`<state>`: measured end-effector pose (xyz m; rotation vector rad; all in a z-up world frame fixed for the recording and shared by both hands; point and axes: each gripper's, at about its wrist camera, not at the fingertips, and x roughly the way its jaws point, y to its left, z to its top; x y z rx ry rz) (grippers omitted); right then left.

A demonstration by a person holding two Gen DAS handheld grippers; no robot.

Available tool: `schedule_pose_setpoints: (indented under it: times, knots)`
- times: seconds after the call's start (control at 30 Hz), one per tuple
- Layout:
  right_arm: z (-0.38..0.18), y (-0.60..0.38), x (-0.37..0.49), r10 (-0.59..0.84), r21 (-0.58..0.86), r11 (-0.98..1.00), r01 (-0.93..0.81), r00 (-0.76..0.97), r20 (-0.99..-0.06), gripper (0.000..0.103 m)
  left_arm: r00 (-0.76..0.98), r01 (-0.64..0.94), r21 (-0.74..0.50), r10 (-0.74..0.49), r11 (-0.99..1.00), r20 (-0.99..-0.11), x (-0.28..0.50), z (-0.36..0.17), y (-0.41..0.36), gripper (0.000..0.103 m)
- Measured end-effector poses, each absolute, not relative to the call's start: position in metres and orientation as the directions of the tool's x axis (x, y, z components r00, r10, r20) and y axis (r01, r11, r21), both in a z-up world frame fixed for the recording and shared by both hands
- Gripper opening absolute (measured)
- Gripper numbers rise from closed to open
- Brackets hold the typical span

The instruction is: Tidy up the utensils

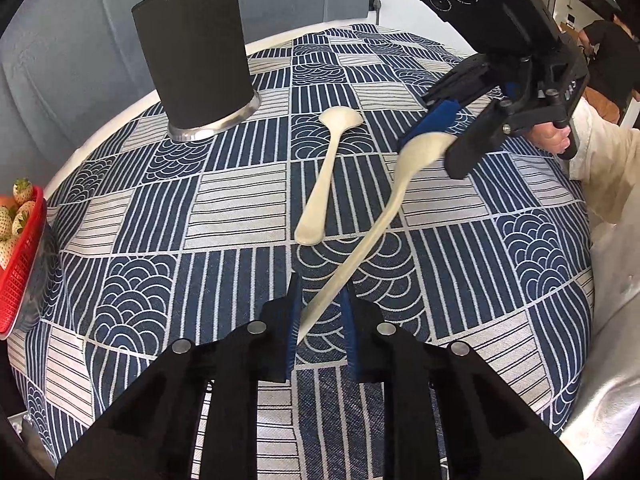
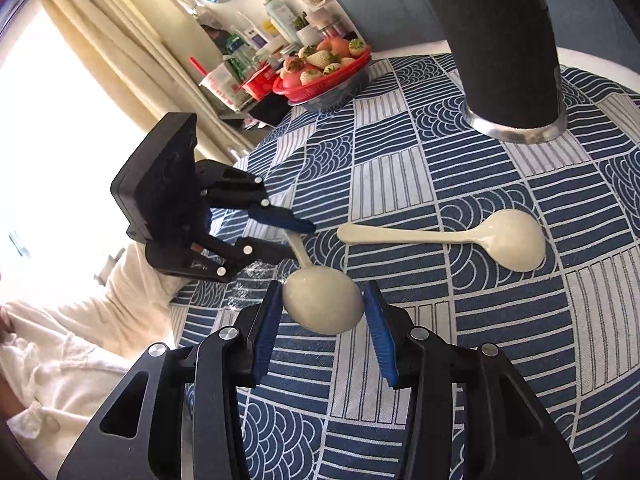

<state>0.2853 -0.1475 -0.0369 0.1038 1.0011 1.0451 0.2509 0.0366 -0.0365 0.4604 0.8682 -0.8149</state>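
Observation:
Two cream spoons show. One spoon lies flat on the patterned tablecloth; it also shows in the right wrist view. My right gripper is shut on the bowl of the other spoon and holds it above the table. In the left wrist view that held spoon slants down, and its handle tip sits between the fingers of my left gripper, whose jaws stand apart around it. A black utensil holder stands at the back with two stick ends showing above its rim.
A red basket of strawberries sits at the table's left edge, also in the right wrist view. Bottles and boxes crowd a shelf beyond it. The table's white rim curves behind the holder.

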Motion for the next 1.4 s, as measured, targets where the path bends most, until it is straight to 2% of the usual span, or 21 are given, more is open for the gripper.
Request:
schedule_pose_setpoints:
  times: [0.13, 0.2, 0.27, 0.37, 0.57, 0.6, 0.67, 0.7, 0.77, 0.8, 0.83, 0.9, 1.03, 1.3, 1.4]
  knots:
    - [-0.036, -0.154, 0.292, 0.769, 0.523, 0.549, -0.652, 0.148, -0.622, 0.043, 0.338, 0.807, 0.019, -0.434, 0.591, -0.835, 0.252, -0.037, 0.034, 0.015]
    - [-0.035, -0.157, 0.293, 0.753, 0.495, 0.573, -0.654, 0.18, -0.633, 0.052, 0.309, 0.81, -0.008, -0.439, 0.586, -0.844, 0.255, -0.038, 0.033, 0.011]
    - [-0.032, -0.161, 0.289, 0.734, 0.452, 0.59, -0.668, 0.212, -0.645, 0.055, 0.285, 0.815, -0.033, -0.45, 0.578, -0.846, 0.256, -0.038, 0.032, 0.005]
    - [-0.025, -0.162, 0.282, 0.672, 0.326, 0.64, -0.696, 0.301, -0.676, 0.063, 0.282, 0.817, -0.036, -0.452, 0.576, -0.847, 0.256, -0.038, 0.032, 0.005]
    - [-0.031, -0.155, 0.301, 0.587, 0.206, 0.697, -0.687, 0.38, -0.715, 0.065, 0.276, 0.822, -0.042, -0.463, 0.567, -0.842, 0.256, -0.037, 0.034, 0.005]
    - [-0.034, -0.152, 0.304, 0.579, 0.192, 0.695, -0.693, 0.382, -0.72, 0.064, 0.281, 0.824, -0.037, -0.463, 0.566, -0.841, 0.255, -0.037, 0.034, 0.005]
    - [-0.038, -0.145, 0.306, 0.566, 0.165, 0.68, -0.714, 0.369, -0.737, 0.053, 0.285, 0.823, -0.032, -0.462, 0.567, -0.84, 0.254, -0.037, 0.034, 0.005]
    - [-0.041, -0.139, 0.306, 0.552, 0.142, 0.674, -0.725, 0.366, -0.749, 0.044, 0.284, 0.822, -0.036, -0.463, 0.569, -0.84, 0.255, -0.037, 0.034, 0.005]
    - [-0.045, -0.13, 0.307, 0.526, 0.109, 0.667, -0.737, 0.362, -0.769, 0.04, 0.284, 0.822, -0.033, -0.461, 0.568, -0.841, 0.254, -0.036, 0.034, 0.005]
    - [-0.047, -0.127, 0.308, 0.533, 0.121, 0.661, -0.741, 0.35, -0.77, 0.034, 0.286, 0.825, -0.029, -0.461, 0.565, -0.84, 0.253, -0.036, 0.034, 0.005]
    - [-0.047, -0.126, 0.309, 0.548, 0.141, 0.656, -0.742, 0.338, -0.765, 0.017, 0.284, 0.826, -0.031, -0.463, 0.563, -0.839, 0.253, -0.036, 0.035, 0.005]
    - [-0.046, -0.127, 0.309, 0.546, 0.139, 0.668, -0.731, 0.355, -0.759, 0.008, 0.282, 0.825, -0.038, -0.469, 0.564, -0.837, 0.253, -0.036, 0.036, 0.005]
    - [-0.044, -0.133, 0.306, 0.572, 0.175, 0.663, -0.728, 0.341, -0.746, 0.007, 0.291, 0.817, -0.039, -0.469, 0.575, -0.834, 0.252, -0.036, 0.036, 0.005]
    - [-0.03, -0.138, 0.296, 0.581, 0.166, 0.663, -0.73, 0.362, -0.729, 0.008, 0.281, 0.803, -0.071, -0.481, 0.591, -0.83, 0.25, -0.035, 0.038, 0.007]
    - [-0.02, -0.138, 0.293, 0.588, 0.154, 0.658, -0.737, 0.375, -0.717, 0.008, 0.296, 0.796, -0.047, -0.456, 0.604, -0.839, 0.249, -0.033, 0.034, 0.007]
